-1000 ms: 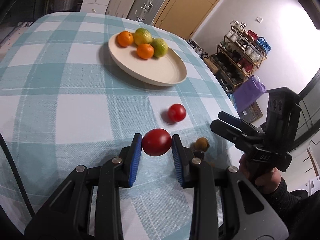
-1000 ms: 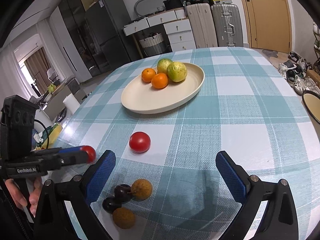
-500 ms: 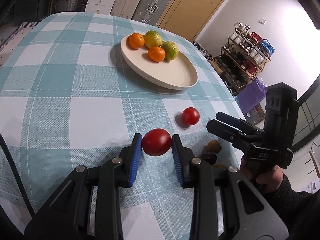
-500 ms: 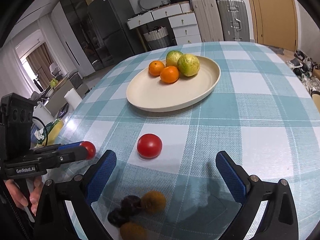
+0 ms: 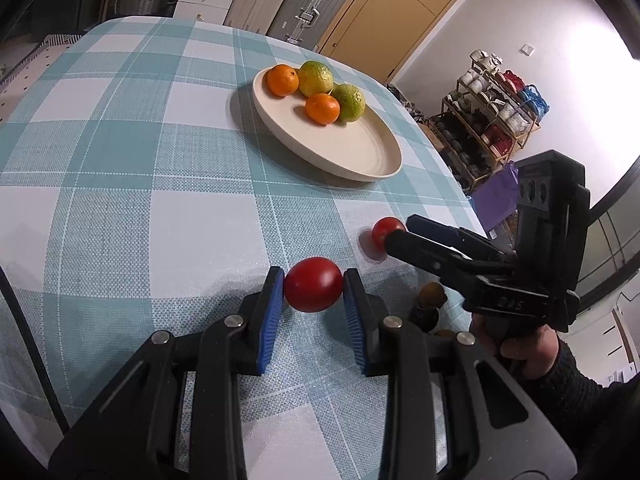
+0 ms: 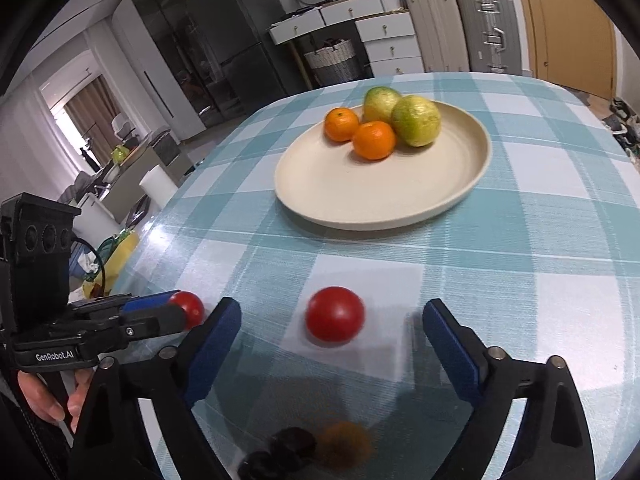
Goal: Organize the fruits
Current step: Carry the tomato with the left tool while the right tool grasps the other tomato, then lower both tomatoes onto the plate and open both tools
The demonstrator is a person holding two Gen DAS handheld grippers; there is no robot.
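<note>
My left gripper is shut on a red tomato, held just above the checked cloth; the same tomato shows in the left gripper at the left of the right wrist view. A second red tomato lies on the cloth between the blue pads of my right gripper. Its jaws are closing, with gaps still on both sides of the tomato. In the left wrist view the right gripper reaches that tomato. Further back, a cream plate holds two oranges and two green citrus fruits.
Small brown and dark fruits lie near the table's front edge, under the right gripper. A person's hand grips the right handle. Suitcases, drawers and a door stand beyond the far table edge; a shoe rack stands to the right.
The right gripper has moved forward over the small fruits, so the loose tomato now lies between its fingers, and its jaws have narrowed. The left gripper keeps its tomato and stays put.
</note>
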